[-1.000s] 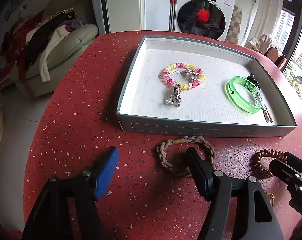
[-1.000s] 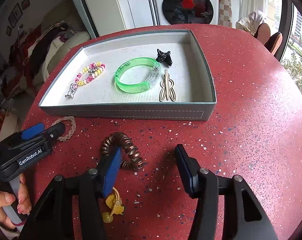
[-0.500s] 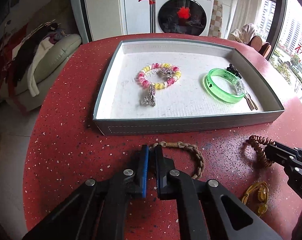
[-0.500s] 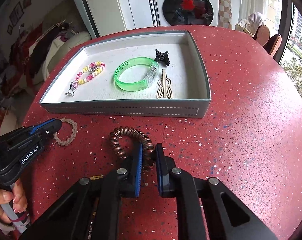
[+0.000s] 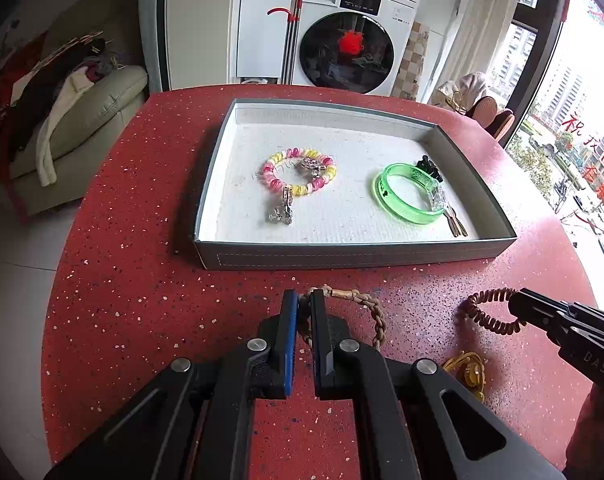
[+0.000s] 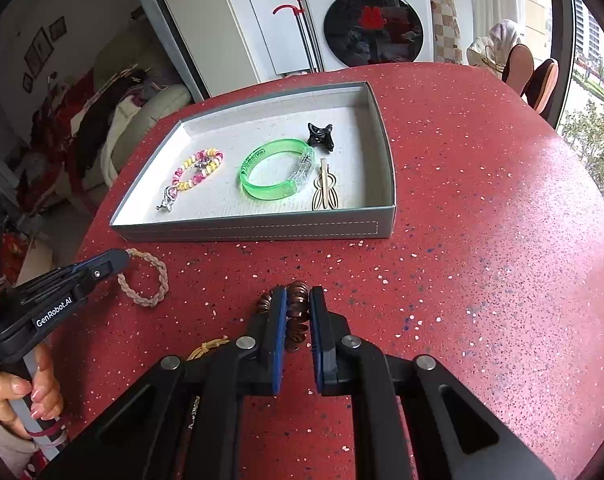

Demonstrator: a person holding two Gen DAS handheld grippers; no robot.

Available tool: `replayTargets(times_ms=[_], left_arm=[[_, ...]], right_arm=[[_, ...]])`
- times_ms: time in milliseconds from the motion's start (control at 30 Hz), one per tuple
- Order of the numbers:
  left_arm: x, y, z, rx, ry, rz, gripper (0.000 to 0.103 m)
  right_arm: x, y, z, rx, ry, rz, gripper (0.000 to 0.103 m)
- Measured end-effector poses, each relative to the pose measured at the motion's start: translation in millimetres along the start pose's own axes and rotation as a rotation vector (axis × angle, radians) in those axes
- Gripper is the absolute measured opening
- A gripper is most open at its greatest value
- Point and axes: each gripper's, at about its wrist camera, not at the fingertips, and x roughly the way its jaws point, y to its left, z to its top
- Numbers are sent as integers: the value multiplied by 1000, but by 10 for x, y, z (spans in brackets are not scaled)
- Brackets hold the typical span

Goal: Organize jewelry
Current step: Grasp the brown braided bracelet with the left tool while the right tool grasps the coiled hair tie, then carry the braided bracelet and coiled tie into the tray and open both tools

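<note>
My left gripper (image 5: 303, 300) is shut on a tan braided bracelet (image 5: 372, 312), which also shows in the right wrist view (image 6: 154, 276), just in front of the grey tray (image 5: 342, 254). My right gripper (image 6: 298, 296) is shut on a brown coil hair tie (image 6: 296, 316), seen in the left wrist view (image 5: 486, 312) too. In the tray (image 6: 262, 230) lie a pink-yellow bead bracelet (image 5: 300, 172), a green bangle (image 5: 406, 196), a black clip (image 6: 321, 136) and a tan hair clip (image 6: 325, 196).
A yellow hair tie (image 5: 468, 368) lies on the red speckled table (image 5: 142, 280) between the grippers. The table edge curves close on the left and right. A sofa (image 5: 82, 120) and a washing machine (image 5: 350, 36) stand beyond.
Both grippers went from open to shut, the left on the braided bracelet and the right on the coil hair tie. Both have since drawn back and up slightly with their items.
</note>
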Motion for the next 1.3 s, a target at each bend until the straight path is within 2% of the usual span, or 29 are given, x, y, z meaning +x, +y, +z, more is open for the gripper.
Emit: replayTargets(times_ms=[467, 800, 1300], left_arm=[[-321, 85, 20, -12, -49, -79, 25], [-384, 121, 45, -15, -61, -96, 25], [-455, 99, 406, -3, -110, -93, 25]], right_arm=[[-257, -11, 23, 28, -48, 61, 13], [-305, 6, 75, 30, -57, 75, 13], [-305, 116, 489, 22, -98, 111, 13]])
